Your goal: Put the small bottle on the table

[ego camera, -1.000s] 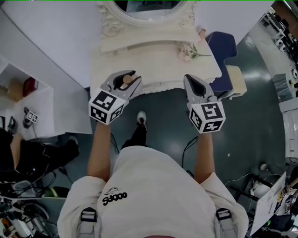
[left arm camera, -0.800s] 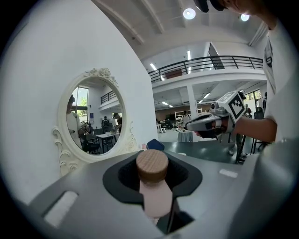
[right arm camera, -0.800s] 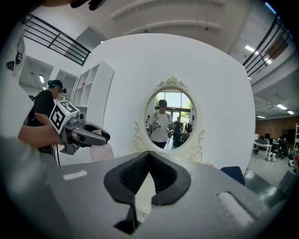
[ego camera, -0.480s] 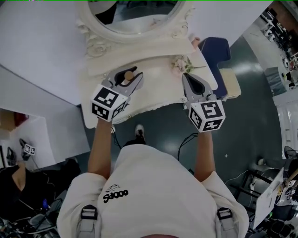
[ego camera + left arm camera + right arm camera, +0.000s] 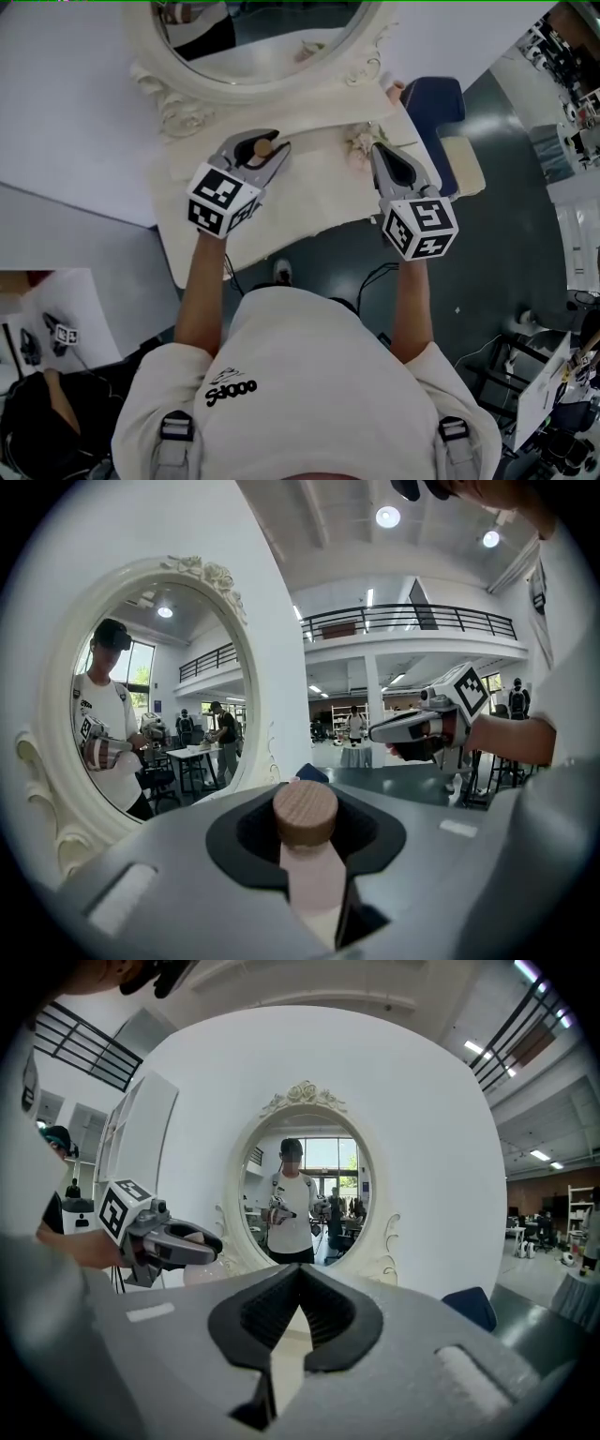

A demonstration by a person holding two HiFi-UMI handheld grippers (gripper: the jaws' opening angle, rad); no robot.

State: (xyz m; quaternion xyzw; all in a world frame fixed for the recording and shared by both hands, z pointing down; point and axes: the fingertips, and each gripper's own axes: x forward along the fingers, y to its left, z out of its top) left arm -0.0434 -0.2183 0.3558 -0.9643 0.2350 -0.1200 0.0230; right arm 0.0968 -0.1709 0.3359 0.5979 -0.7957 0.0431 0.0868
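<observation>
Advanced over table [image 5: 305, 192], left tool [image 5: 275, 148] pinching small bottle [image 5: 306, 850] cap-forward, right tool [image 5: 376, 150] closed.

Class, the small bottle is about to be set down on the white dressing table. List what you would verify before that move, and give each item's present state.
1. Small bottle clamped between the left gripper's jaws: ok.
2. Left gripper above the table: ok, judging by the head view.
3. Bare tabletop near the bottle for a landing spot: ok.
4. Flowers away from that spot: ok, they lie to the right, by the right gripper.
5. Right gripper shut, empty and apart from the bottle: ok.
6. Bottle's height above the tabletop: cannot tell.
</observation>
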